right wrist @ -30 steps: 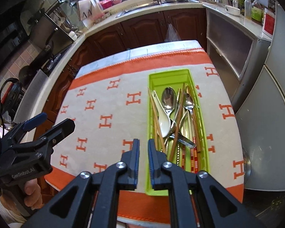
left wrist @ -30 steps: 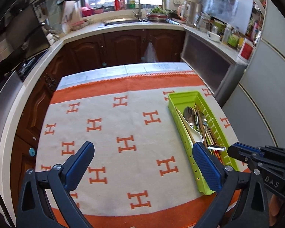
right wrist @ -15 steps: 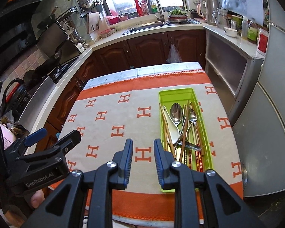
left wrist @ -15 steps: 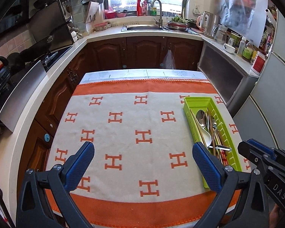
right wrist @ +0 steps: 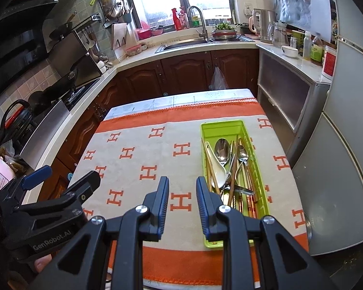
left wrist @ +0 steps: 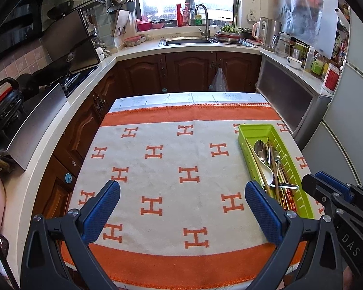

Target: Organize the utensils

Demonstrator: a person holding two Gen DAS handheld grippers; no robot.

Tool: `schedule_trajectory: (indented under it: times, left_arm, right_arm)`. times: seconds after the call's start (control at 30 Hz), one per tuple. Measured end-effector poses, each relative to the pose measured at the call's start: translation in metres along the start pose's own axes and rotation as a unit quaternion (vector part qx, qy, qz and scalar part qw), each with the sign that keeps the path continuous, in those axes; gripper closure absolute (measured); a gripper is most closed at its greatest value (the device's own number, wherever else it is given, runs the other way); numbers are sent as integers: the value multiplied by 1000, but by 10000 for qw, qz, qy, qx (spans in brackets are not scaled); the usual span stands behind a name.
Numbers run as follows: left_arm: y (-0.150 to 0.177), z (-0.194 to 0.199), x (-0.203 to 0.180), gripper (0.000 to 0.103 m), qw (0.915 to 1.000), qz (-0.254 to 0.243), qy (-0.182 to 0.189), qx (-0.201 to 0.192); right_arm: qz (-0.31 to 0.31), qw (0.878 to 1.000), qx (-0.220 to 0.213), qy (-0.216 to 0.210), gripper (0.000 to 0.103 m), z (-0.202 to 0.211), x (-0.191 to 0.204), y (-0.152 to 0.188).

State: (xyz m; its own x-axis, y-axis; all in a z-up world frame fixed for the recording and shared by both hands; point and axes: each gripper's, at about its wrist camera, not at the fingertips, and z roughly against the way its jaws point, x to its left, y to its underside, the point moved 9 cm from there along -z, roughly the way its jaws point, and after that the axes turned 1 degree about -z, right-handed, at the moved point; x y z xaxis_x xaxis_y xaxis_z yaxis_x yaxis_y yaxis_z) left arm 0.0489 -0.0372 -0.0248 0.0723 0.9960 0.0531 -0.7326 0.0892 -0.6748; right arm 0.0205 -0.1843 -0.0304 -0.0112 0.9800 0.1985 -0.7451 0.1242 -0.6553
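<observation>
A lime-green utensil tray (right wrist: 221, 122) lies on the right side of the table, lengthwise away from me. It holds a metal spoon (right wrist: 222, 148), a white ceramic spoon (right wrist: 217, 169), wooden chopsticks (right wrist: 234, 166) and other cutlery in a loose pile. My right gripper (right wrist: 182, 180) hovers over the near table edge just left of the tray, open, with nothing between its blue pads. My left gripper (left wrist: 181, 186) hangs wide open over the middle of the cloth, empty. In the left wrist view the tray (left wrist: 256, 126) sits beyond the right finger (left wrist: 261, 205).
A cream cloth with orange H marks and orange borders (left wrist: 188, 176) covers the table. Dark wood cabinets and a counter with a sink (left wrist: 186, 41) run behind and to the left. A grey fridge (right wrist: 346, 145) stands close on the right.
Both grippers have drawn back and up from the table, so more of the kitchen shows. The right gripper's jaws went from nearly shut to a clear gap.
</observation>
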Motion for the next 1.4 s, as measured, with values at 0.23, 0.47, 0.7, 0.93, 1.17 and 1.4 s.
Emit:
schedule_trajectory:
  times: [0.23,0.47,0.7,0.93,1.17,1.4]
  left_arm:
    - [1,0,-1,1,10000,-8,1,-3]
    - [1,0,-2,1,10000,-54,37,15]
    - [2,-2,-2,1,10000,-68,51,34]
    - [1,-5,-2,1,9999,-71,69,43]
    - [2,-5,-3,1,9999,-73,67,55]
    - [2,-5,-3,1,9999,-60,63,53]
  right_arm:
    - [-25,10000,39,-27,80,-2,2,2]
    - [-19,10000,55,-21,80,-5,3,3]
    - [-27,10000,56,3,79,-7,3,4]
    - [-56,10000,53,16,79,-10,1,4]
    - [-63,10000,55,24,79,-11,0,4]
    - [-71,10000,55,26,79,-12,-1,4]
